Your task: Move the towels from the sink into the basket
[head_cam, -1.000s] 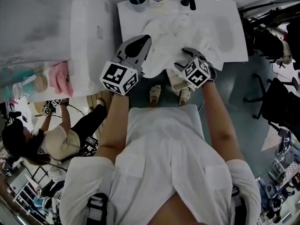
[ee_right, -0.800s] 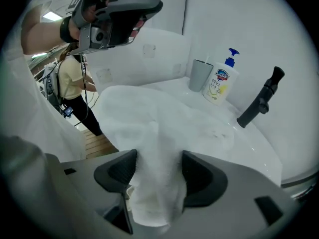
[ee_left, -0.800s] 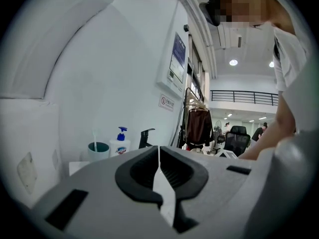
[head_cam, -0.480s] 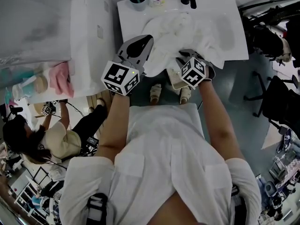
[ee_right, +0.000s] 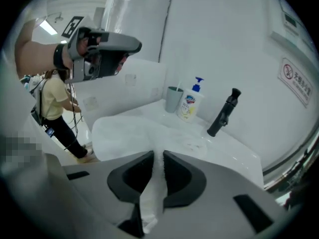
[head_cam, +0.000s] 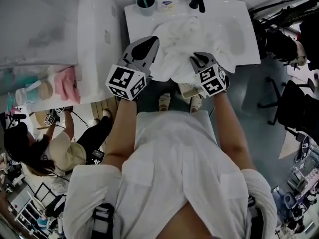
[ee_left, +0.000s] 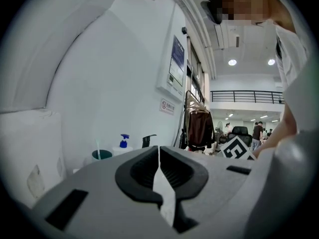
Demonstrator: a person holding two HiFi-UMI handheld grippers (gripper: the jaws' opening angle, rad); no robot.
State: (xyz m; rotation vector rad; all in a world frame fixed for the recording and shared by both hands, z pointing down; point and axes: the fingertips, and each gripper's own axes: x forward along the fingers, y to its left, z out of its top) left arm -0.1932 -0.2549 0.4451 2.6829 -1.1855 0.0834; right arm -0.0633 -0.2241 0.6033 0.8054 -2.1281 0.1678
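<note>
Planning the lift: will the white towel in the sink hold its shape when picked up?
Probably floppy: the towel lies bunched in soft folds in the sink. Its edge hangs over the front rim, so it should sag and trail. Likely light if dry.

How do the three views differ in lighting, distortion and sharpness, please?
Head view: dim, flat light, the white cloth towels washing out against the white rectangular sink. Left gripper view: strong fisheye, black corners, round ceiling lamps glaring, left claw soft. Right gripper view: same fisheye, right claw soft.
</note>
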